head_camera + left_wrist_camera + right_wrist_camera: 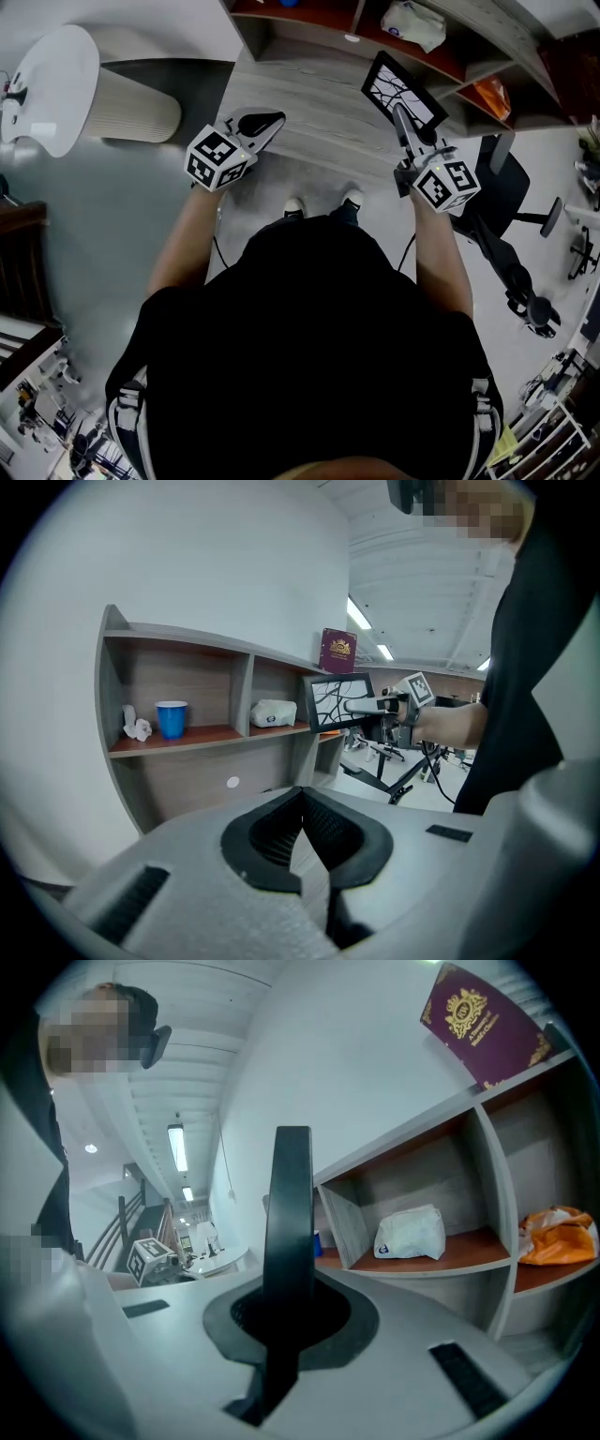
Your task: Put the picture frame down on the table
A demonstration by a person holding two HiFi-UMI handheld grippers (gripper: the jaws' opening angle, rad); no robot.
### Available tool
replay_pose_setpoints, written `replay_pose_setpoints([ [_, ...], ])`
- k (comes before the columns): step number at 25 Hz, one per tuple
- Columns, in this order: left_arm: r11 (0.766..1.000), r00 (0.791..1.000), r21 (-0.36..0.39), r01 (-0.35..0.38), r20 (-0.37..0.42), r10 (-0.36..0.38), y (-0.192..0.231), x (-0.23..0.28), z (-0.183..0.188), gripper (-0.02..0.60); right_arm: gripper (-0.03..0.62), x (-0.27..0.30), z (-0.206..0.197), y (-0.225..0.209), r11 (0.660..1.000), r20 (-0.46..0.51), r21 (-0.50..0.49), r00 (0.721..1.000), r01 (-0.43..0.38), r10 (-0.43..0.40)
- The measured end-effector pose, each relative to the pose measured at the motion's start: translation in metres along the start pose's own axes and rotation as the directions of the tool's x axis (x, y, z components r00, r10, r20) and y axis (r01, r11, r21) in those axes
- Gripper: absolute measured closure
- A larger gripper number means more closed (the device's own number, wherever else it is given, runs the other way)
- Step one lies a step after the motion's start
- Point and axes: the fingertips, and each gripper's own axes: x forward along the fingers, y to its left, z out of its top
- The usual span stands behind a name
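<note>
A black picture frame (405, 86) with a branch drawing hangs tilted above the right part of the grey wooden table (309, 122). My right gripper (401, 114) is shut on its lower edge. In the right gripper view the frame (291, 1194) stands edge-on as a dark bar clamped between the jaws (281, 1299). My left gripper (267, 122) hovers over the table's left part, shut with nothing in it; its pads meet at the tips (302, 791). From the left gripper view the frame (334, 699) and the right gripper (373, 705) show in front of the shelf.
A curved shelf unit (206, 738) stands at the table's back with a blue cup (172, 718), crumpled paper (137, 727), a white bag (274, 712), an orange bag (558, 1235) and a maroon book (483, 1026) on top. An office chair (506, 246) stands at the right, a white round table (56, 89) at the left.
</note>
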Motion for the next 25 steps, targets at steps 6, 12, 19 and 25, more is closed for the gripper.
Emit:
replay_pose_setpoints([
  [6, 1.0, 1.0, -0.02, -0.024, 0.006, 0.024, 0.003, 0.017, 0.012, 0.565, 0.577, 0.006, 0.01, -0.021, 1.0, -0.016, -0.002, 1.0, -0.019, 0.019],
  [12, 0.999, 0.999, -0.03, -0.042, 0.002, 0.042, -0.001, 0.028, 0.016, 0.565, 0.577, 0.004, 0.015, -0.036, 0.999, -0.027, -0.02, 0.999, -0.031, 0.031],
  [19, 0.998, 0.998, -0.018, -0.062, 0.001, 0.062, -0.003, 0.037, 0.026, 0.565, 0.577, 0.004, 0.019, -0.047, 0.998, -0.043, -0.021, 0.998, -0.053, 0.052],
  [25, 0.997, 0.997, -0.025, -0.071, 0.002, 0.071, -0.003, 0.041, 0.026, 0.565, 0.577, 0.005, 0.021, -0.054, 0.998, -0.053, -0.024, 0.997, -0.065, 0.064],
])
